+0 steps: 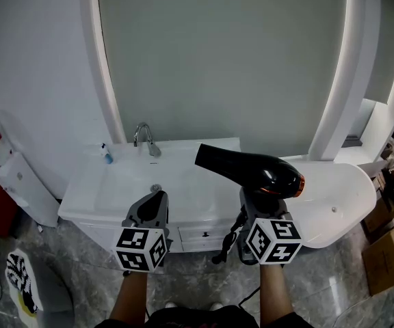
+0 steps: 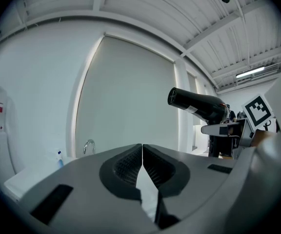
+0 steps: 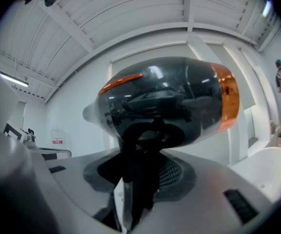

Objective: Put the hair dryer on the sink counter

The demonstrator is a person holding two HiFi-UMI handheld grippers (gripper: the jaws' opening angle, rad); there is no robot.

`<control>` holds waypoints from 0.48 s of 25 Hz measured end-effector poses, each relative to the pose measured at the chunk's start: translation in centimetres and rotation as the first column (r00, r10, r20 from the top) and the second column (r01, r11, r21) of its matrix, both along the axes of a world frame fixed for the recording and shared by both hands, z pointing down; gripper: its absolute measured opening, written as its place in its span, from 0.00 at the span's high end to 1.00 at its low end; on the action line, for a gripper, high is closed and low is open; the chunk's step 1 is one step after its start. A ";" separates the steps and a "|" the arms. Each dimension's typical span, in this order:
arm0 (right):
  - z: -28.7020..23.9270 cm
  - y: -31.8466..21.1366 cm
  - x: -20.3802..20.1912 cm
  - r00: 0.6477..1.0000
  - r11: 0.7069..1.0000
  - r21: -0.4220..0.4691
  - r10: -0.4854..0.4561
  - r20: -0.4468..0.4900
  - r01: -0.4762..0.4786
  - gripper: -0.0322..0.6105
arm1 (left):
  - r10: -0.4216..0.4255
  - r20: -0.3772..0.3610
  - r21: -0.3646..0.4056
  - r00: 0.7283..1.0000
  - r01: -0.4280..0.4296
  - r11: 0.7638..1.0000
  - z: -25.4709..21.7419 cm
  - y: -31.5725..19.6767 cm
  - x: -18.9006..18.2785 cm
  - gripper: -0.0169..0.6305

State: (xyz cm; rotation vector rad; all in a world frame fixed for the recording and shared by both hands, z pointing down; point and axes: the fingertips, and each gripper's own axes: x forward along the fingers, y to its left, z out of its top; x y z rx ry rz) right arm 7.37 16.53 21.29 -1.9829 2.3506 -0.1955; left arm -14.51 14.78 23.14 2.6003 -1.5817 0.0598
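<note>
Carrying, head view: I have the dryer (image 1: 252, 173) by its handle in the right gripper (image 1: 255, 203), in the air off the counter's (image 1: 115, 190) front edge, right of the basin. It is not yet set down.
Left gripper, head view: the left gripper (image 1: 157, 198) hovers at the front edge before the basin.
Cord, head view: the cord (image 1: 226, 244) hangs below the front edge.
Next move: I judge I must go forward over a bare flat part, lower until the body rests, then let go, minding the cord.
Left gripper view: the left gripper's (image 2: 142, 147) ribbed pads meet with nothing between them. The dryer (image 2: 196, 105) is a matte black tube, up to the right.
Right gripper view: the right gripper (image 3: 140, 172) is clamped on the black handle (image 3: 138, 150), jaws fairly wide.
Dryer, right gripper view: the dryer (image 3: 170, 101) is glossy, rounded and dark, with an orange rear band.
Counter, head view: white, smooth, glossy, with a curved chrome faucet (image 1: 144, 139) at the back edge.
</note>
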 end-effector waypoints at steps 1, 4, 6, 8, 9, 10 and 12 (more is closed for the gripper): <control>0.0 0.0 0.2 1.000 1.000 0.000 -0.002 -0.001 0.002 0.67 | -0.001 0.001 -0.001 1.000 0.001 1.000 0.0 0.0 0.2 0.96; 0.1 -0.1 0.7 1.000 1.000 -0.001 -0.013 0.001 0.013 0.67 | -0.007 0.009 -0.005 1.000 0.007 1.000 0.2 0.1 0.9 0.96; 0.3 -0.1 1.2 1.000 1.000 -0.003 -0.022 -0.001 0.022 0.67 | -0.012 0.012 -0.008 1.000 0.013 1.000 0.3 0.2 1.6 0.96; 0.4 -0.2 1.7 0.999 0.999 -0.005 -0.035 -0.003 0.035 0.67 | -0.021 0.014 -0.009 1.000 0.021 1.000 0.3 0.2 2.3 0.96; 0.4 -0.3 2.1 0.999 0.999 -0.006 -0.042 -0.003 0.042 0.67 | -0.026 0.015 -0.010 1.000 0.026 1.000 0.4 0.2 2.7 0.96; 0.5 -0.3 2.4 0.999 0.999 -0.008 -0.049 -0.002 0.049 0.67 | -0.029 0.017 -0.011 0.999 0.030 0.999 0.4 0.2 3.1 0.96; 0.6 -0.5 3.2 0.998 0.998 -0.011 -0.060 0.000 0.060 0.67 | -0.033 0.023 -0.016 0.999 0.033 0.999 0.6 0.3 4.1 0.96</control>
